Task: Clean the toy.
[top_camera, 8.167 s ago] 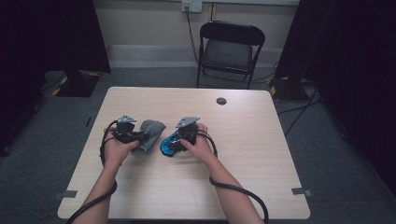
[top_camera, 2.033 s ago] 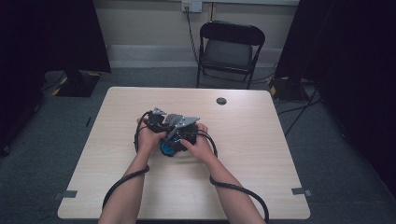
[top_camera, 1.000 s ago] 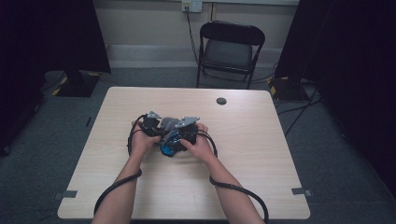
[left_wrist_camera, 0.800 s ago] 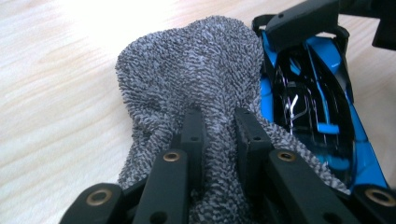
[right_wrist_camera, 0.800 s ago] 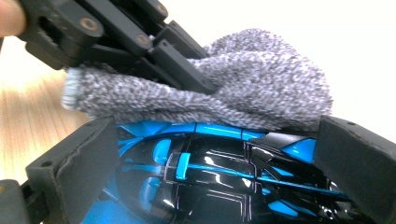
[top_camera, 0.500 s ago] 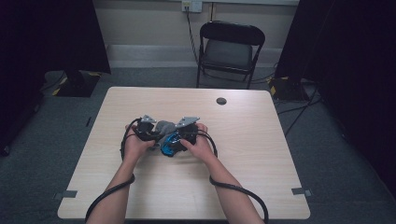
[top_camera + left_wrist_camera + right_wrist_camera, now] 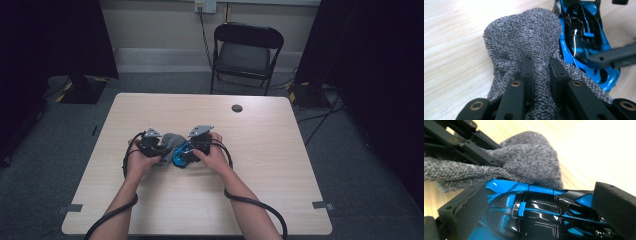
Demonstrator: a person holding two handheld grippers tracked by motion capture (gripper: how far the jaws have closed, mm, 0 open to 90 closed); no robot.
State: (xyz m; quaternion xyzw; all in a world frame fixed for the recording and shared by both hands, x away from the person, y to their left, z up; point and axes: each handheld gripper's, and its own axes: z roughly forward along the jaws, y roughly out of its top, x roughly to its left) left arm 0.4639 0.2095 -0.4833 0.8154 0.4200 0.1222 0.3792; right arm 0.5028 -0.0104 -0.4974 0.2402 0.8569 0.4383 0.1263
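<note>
At the centre left of the table [image 7: 280, 150], a soft grey cloth [image 7: 529, 47] was pinched in the closed left gripper [image 7: 541, 67] against a glossy, likely slippery blue toy car [image 7: 536, 212], clamped at its sides by the right gripper [image 7: 544, 207].

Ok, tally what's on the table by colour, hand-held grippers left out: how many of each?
Grey: 1, the towel cloth, pinched in the left gripper's jaws.
Blue and black: 1, the toy car, between the right gripper's jaws.
Black: 1, the small round disc near the far edge.
Total: 3
</note>
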